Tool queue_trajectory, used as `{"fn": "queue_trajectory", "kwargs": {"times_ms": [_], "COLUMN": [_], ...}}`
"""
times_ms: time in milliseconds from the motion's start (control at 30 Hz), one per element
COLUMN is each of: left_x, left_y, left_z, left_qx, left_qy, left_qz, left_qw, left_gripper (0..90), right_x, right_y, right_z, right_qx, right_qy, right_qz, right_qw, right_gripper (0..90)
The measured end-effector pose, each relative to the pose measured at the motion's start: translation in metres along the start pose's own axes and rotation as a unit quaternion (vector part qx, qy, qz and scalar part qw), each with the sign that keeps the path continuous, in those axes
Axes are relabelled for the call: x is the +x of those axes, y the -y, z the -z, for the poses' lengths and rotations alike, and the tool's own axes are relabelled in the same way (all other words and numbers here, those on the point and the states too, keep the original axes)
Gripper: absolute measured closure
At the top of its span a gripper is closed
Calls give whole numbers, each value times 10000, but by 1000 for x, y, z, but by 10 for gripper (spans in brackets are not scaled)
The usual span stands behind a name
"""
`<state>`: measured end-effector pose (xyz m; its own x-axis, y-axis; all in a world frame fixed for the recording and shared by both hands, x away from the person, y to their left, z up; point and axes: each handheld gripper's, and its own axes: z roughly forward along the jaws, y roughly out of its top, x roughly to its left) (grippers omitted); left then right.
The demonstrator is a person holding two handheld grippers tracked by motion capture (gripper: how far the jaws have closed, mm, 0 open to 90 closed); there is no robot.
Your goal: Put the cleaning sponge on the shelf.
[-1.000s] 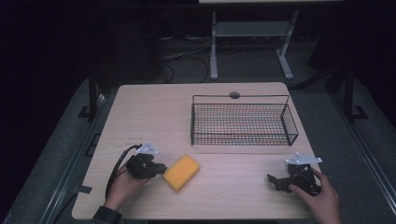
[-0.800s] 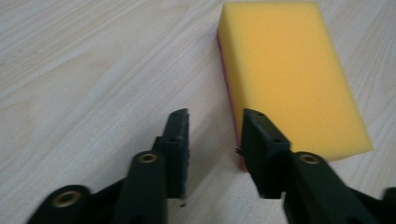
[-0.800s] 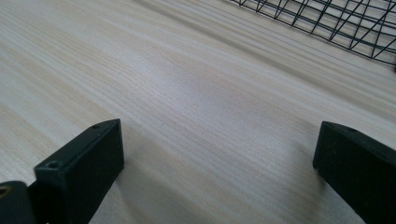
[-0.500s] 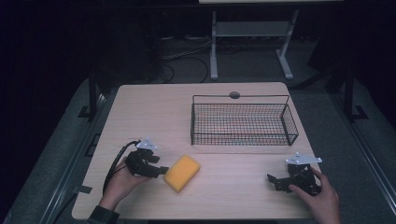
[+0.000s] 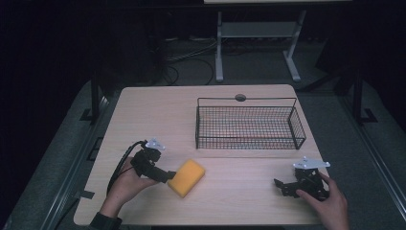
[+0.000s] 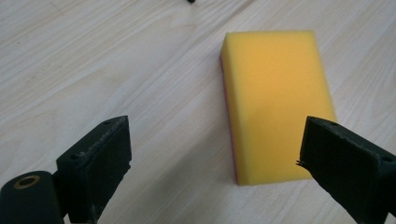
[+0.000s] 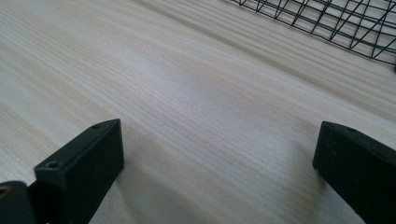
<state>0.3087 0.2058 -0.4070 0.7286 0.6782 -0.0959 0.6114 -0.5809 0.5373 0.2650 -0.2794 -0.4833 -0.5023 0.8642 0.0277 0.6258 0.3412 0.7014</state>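
Jaws of the left hand-held gripper point(image 5: 168, 175) have just been opening, and from above they stand spread at the nine o'clock edge of the yellow sponge point(image 5: 187, 177), which lies flat on the surface point(image 5: 158, 110) at seven o'clock from the wire basket point(image 5: 249, 125); a release, by the look of it. Its own view has the sponge point(image 6: 275, 102) ahead, untouched. The right hand-held gripper point(image 7: 219, 172) rests low, parted over bare wood.
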Motion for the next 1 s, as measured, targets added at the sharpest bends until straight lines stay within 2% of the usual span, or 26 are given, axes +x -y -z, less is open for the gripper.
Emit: {"fn": "queue_trajectory", "kwargs": {"times_ms": [433, 767, 1000], "left_x": [-10, -26, -34], "left_y": [-11, -25, -32], "left_z": [-6, -17, -26], "left_qx": [133, 223, 292], "left_qy": [164, 287, 302], "left_qz": [-146, -356, -411], "left_qw": [9997, 9987, 9983], "left_gripper": [84, 84, 84], "right_x": [0, 0, 0], "right_y": [0, 0, 0], "right_z": [0, 0, 0], "right_qx": [1, 1, 1], "right_qy": [-1, -1, -1], "right_qz": [0, 1, 1], "right_qw": [10000, 10000, 10000], "right_gripper": [13, 13, 13]}}
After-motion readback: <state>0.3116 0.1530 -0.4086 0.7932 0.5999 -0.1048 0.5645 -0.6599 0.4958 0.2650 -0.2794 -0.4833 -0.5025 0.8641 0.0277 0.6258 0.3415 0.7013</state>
